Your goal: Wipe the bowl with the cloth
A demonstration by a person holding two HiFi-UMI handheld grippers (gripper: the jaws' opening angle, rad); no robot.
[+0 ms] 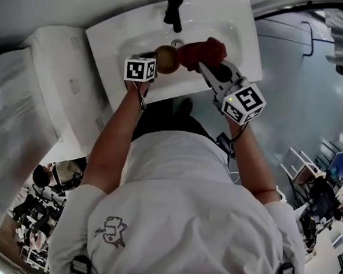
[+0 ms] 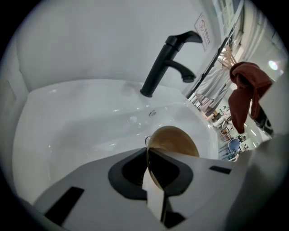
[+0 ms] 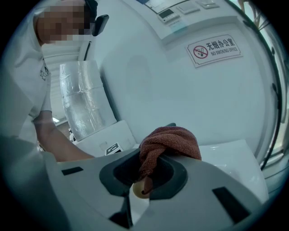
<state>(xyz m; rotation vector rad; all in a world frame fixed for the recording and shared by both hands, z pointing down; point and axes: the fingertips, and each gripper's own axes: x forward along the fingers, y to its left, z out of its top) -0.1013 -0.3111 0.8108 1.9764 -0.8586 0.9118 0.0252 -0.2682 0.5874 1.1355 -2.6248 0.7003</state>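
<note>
Left gripper view shows the left gripper (image 2: 148,155) with its jaws almost fully together. They pinch the thin rim of the brown bowl (image 2: 174,140). The bowl stands on its edge, up in the air over the white sink (image 2: 76,122). The gripper's grey body hides the bottom part of the bowl.

Right gripper view shows the right gripper (image 3: 145,180) with its jaws closed on the red-brown cloth (image 3: 169,142). The cloth bunches up in a lump above the jaws. A small pale round thing (image 3: 141,189) peeks out low between the jaws, and I cannot tell what it is.

The black tap (image 2: 165,63) stands at the back edge of the sink, behind the bowl. The sink is wide and bare to the left of the bowl. In the left gripper view the cloth hangs to the right of the bowl, apart from it. In the head view the two sit side by side near the tap, and I cannot tell if they touch there.
</note>
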